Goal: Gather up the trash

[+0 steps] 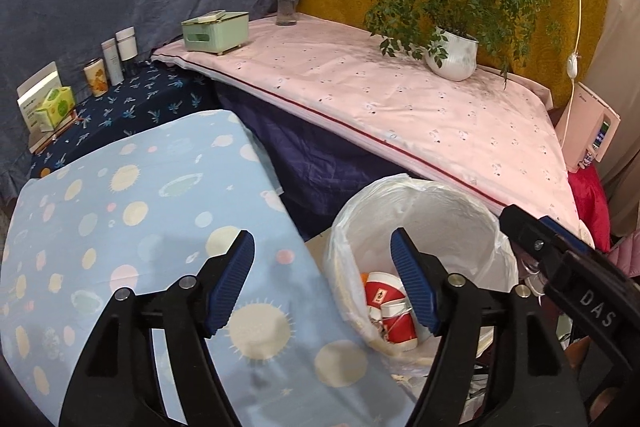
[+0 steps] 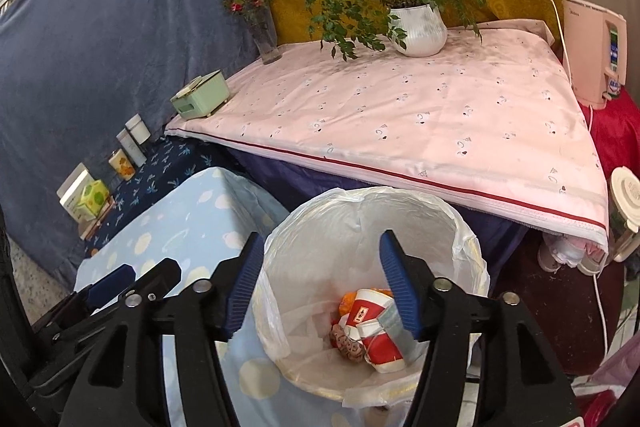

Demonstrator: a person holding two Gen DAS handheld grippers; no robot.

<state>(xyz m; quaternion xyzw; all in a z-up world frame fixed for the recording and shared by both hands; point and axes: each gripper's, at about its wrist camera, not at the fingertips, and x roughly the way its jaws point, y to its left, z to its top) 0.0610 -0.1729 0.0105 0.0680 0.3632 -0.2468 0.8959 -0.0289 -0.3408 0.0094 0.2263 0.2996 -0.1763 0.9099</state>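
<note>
While both jaws stand wide apart and hold nothing, the right hand-held gripper point(image 2: 320, 283) hangs over the bin point(image 2: 472, 267), the left hand-held gripper point(image 1: 322, 279) straddling its rim beside the table point(image 1: 120, 227); a red cup point(image 2: 372, 339) lies inside.

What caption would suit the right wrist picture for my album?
Open right gripper poised over the lined trash bin, where a red paper cup and other scraps lie.
</note>
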